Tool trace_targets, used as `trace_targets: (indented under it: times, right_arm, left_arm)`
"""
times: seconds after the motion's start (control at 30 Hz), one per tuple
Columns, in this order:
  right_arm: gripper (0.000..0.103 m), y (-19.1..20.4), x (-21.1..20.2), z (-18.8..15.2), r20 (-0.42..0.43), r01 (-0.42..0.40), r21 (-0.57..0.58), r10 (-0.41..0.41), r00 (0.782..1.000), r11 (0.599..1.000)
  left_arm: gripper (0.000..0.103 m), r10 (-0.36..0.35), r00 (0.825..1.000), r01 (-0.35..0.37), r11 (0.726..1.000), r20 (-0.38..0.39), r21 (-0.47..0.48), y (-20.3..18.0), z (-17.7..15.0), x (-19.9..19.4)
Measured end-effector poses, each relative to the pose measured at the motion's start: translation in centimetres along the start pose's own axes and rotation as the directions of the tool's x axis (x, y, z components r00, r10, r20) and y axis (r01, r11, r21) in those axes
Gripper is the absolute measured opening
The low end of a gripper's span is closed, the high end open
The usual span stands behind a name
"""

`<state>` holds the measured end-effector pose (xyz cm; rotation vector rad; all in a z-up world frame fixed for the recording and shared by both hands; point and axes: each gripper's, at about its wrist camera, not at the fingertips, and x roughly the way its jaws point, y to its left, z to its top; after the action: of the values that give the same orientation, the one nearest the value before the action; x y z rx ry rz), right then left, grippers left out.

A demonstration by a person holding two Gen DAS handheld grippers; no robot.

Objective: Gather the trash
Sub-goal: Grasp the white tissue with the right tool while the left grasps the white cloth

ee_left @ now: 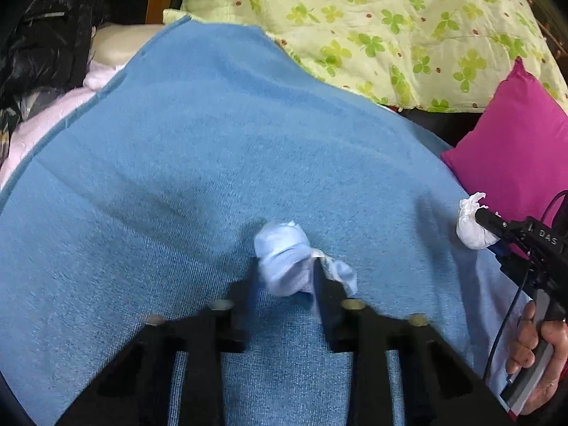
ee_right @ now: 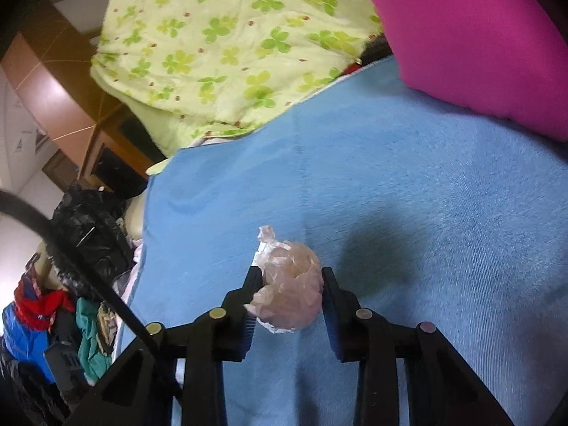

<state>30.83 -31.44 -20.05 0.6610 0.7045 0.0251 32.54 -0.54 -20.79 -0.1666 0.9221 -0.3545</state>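
The blue blanket (ee_left: 213,149) is spread flat and wide, with lots of bare room in the middle and toward the far side. Its far edge runs up to a green clover quilt (ee_left: 390,25), which sits bunched up beyond it. On the left the blanket's edge drops off beside pink cloth (ee_left: 46,120) and a shiny black bag (ee_left: 42,46); what is inside the bag cannot be seen. In the right wrist view a pile of clothes (ee_right: 46,319) lies lower down past that same edge.

A bright pink pillow (ee_left: 514,142) rests on the right side of the blanket, near the right tongs. It takes up that corner.

The left tongs (ee_left: 284,273) are clenched on a white crumpled tissue (ee_left: 284,255), right at the tips. A bit of the tissue sticks out past the right finger. The tissue sits low on the blanket, touching it or just above; it is hard to tell.

The right tongs (ee_right: 289,277) are squeezed on a crumpled plastic wad (ee_right: 291,284), which fills the gap between the two fingers. In the left wrist view this wad (ee_left: 472,223) looks white and is held just beside the pillow. A person's hand (ee_left: 543,355) grips the handle of the right tongs, and a thin black cable (ee_left: 504,326) hangs by it.
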Motion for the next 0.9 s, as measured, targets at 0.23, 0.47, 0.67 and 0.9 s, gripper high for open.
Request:
trace_targets:
  times: [0.23,0.47,0.67,0.9]
  right_arm:
    - [0.035,1.5,-3.7,-1.5,0.013,-0.023,-0.053,0.024,1.0,0.998]
    - [0.035,1.6,-6.0,-2.5,0.032,-0.01,-0.096,0.013,0.999,0.995]
    - [0.035,1.0,-6.0,-2.2,0.025,-0.009,-0.079,0.011,1.0,0.997]
    - [0.035,1.3,-5.8,-2.2,0.022,-0.008,-0.099,0.01,1.0,0.995]
  left_arm:
    - [0.017,-0.016,0.999,0.016,1.0,0.029,0.01,-0.1,-0.5,-1.6]
    - [0.022,0.023,0.999,-0.023,1.0,0.035,-0.004,0.3,-0.7,-1.8]
    - [0.066,0.049,0.999,-0.05,0.995,-0.01,-0.087,1.5,-0.7,-0.6]
    - [0.068,0.009,0.997,-0.02,0.99,-0.081,-0.136,1.1,-0.8,1.4]
